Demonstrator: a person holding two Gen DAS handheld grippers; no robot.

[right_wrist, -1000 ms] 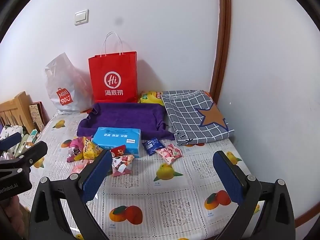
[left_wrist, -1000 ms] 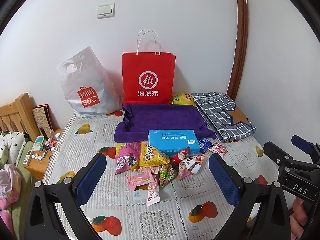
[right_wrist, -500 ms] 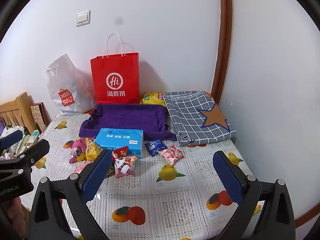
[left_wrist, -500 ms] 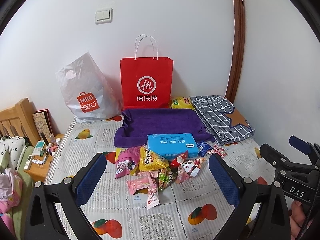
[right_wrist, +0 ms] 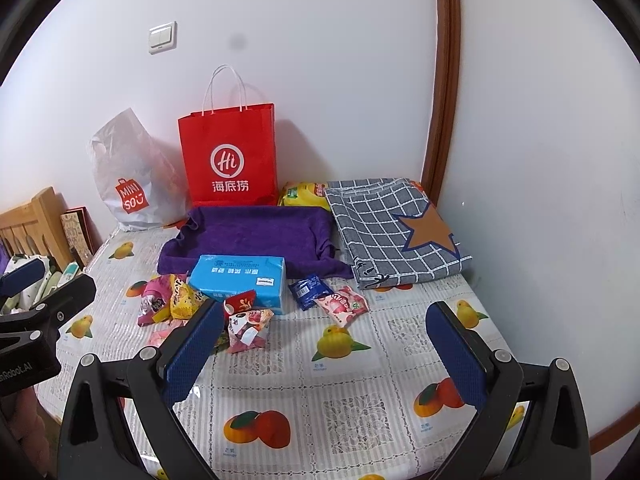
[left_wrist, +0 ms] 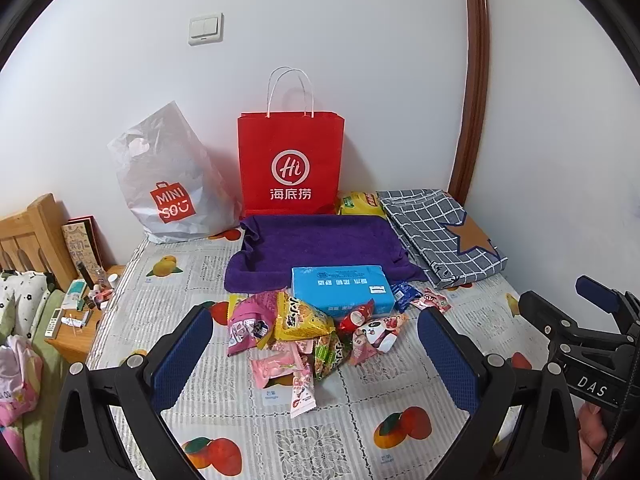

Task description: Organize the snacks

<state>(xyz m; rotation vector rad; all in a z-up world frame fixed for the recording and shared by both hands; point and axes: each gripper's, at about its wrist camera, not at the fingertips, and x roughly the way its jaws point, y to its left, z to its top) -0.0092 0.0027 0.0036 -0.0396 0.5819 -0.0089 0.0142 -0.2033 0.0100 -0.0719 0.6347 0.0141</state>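
Observation:
A heap of small snack packets (left_wrist: 304, 336) lies on the fruit-patterned tabletop (left_wrist: 320, 440), in front of a blue tissue box (left_wrist: 340, 290). A yellow packet (left_wrist: 300, 318) and a pink one (left_wrist: 250, 316) top the heap. A blue packet (right_wrist: 308, 289) and a strawberry packet (right_wrist: 340, 304) lie to the box's right. My left gripper (left_wrist: 314, 352) hovers open above the heap, holding nothing. My right gripper (right_wrist: 326, 352) is open and empty over bare table, right of the heap. Behind stand a red paper bag (left_wrist: 291, 164) and a white plastic bag (left_wrist: 168, 184).
A purple towel (left_wrist: 320, 246) lies behind the tissue box, a folded checked cloth (left_wrist: 440, 236) at the back right. A yellow pack (left_wrist: 360, 204) sits against the wall. A wooden headboard (left_wrist: 28, 236) and a cluttered bedside stand (left_wrist: 80, 312) are at the left.
Both grippers have drawn back and risen a little, so the snacks and bags sit slightly lower and farther in both views. Nothing on the table has moved.

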